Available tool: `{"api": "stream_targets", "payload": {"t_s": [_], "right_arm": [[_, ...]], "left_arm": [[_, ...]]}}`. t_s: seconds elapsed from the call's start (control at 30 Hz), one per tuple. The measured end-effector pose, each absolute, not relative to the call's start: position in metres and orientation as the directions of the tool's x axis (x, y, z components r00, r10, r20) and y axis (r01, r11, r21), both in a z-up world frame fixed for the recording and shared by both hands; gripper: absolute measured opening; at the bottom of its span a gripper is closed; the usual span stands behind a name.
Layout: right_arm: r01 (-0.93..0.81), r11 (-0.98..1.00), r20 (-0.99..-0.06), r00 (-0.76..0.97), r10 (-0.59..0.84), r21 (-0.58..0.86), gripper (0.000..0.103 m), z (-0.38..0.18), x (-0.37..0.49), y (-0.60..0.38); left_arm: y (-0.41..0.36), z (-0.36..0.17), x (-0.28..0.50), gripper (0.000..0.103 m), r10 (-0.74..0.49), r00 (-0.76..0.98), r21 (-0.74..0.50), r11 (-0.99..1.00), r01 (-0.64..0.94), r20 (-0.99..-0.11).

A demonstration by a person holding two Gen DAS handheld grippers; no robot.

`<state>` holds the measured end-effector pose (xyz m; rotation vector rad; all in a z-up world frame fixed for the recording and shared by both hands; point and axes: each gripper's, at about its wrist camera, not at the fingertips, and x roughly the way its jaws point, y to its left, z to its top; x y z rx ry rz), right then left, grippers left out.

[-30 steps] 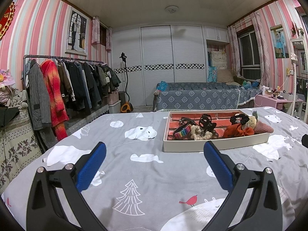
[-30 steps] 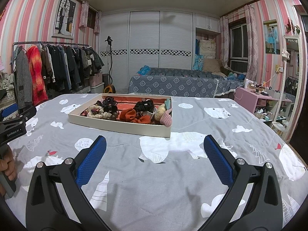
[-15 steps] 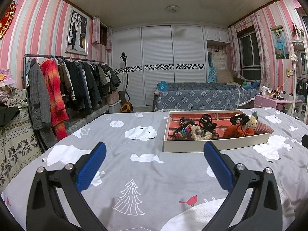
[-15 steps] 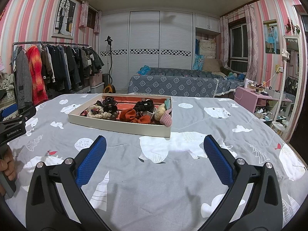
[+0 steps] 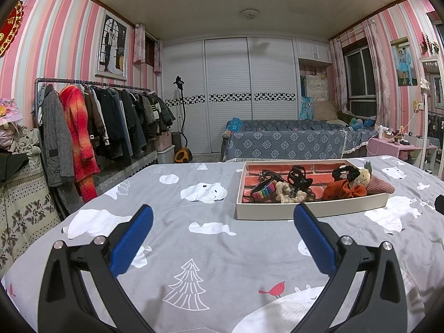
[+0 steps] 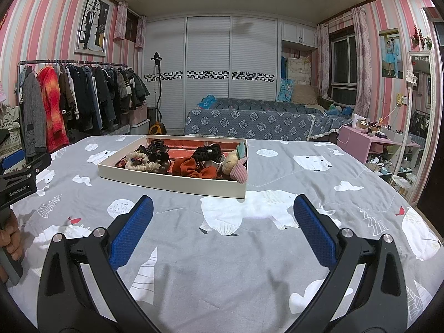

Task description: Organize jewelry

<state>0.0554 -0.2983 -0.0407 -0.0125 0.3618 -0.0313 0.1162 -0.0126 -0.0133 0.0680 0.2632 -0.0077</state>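
A flat white box [image 5: 310,211] sits on the gray bed cover [image 5: 199,238] with white bears on it, and it holds hair things: a rainbow band [image 5: 265,190], a cream scrunchie [image 5: 285,193], a black hair clip [image 5: 298,176], an orange bow [image 5: 344,190] and a pink knit piece [image 5: 381,186]. The left claw [image 5: 222,226] is wide apart with nothing in it, and the box lies ahead of it, a bit to the right. The right claw [image 6: 222,223] is wide apart too and holds nothing, with the box ahead of it and a bit to the left.
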Motion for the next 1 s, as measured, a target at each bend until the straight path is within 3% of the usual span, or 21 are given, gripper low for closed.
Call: {"api": "stream_targets", "payload": {"t_s": [1.0], "right_arm": [[0.03, 0.999, -0.356, 0.934, -0.035, -0.02, 0.098, -0.0407, 0.0564, -0.2997]], "left_arm": [[-0.0152, -0.0137, 0.1162, 0.099, -0.002, 0.965, 0.071, 0.997, 0.021, -0.264]]}}
